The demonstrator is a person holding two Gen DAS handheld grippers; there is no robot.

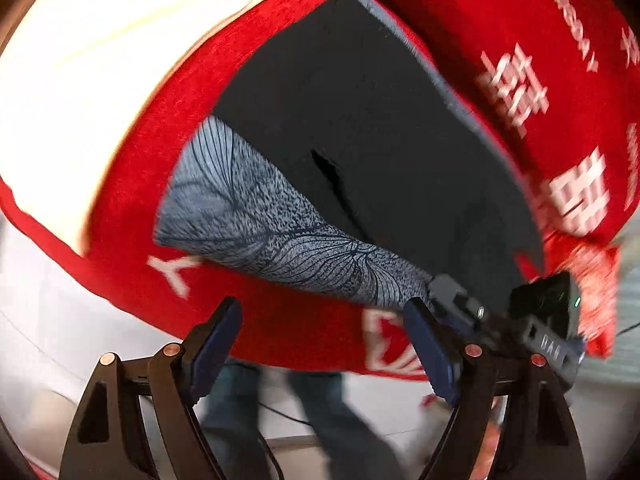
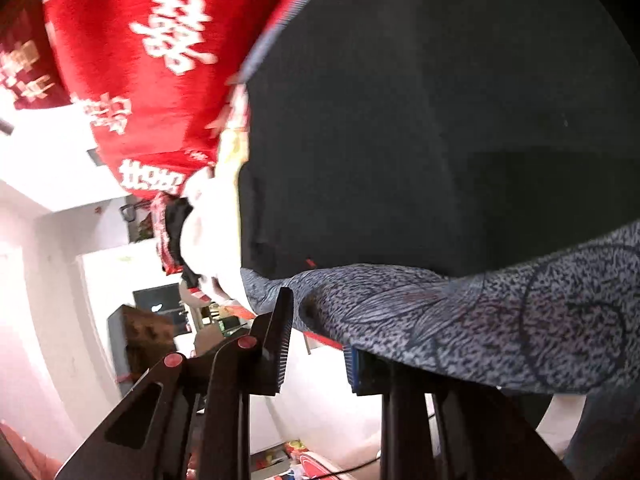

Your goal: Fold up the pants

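Observation:
Black pants lie spread on a red blanket, with a grey-blue leaf-print part along their near edge. My left gripper hangs open over the blanket's edge just short of that print, with nothing between its fingers. The right gripper sits at the print's right end. In the right wrist view the print fabric drapes over the right finger. Its edge lies between the tips of the right gripper, whose jaws stand narrowly apart with a gap showing below. The black pants fill the upper right.
The red blanket carries white characters. A white cloth area lies at the far left of it. A person's legs in jeans stand below the blanket's edge on a pale floor. A dark cabinet stands in the room behind.

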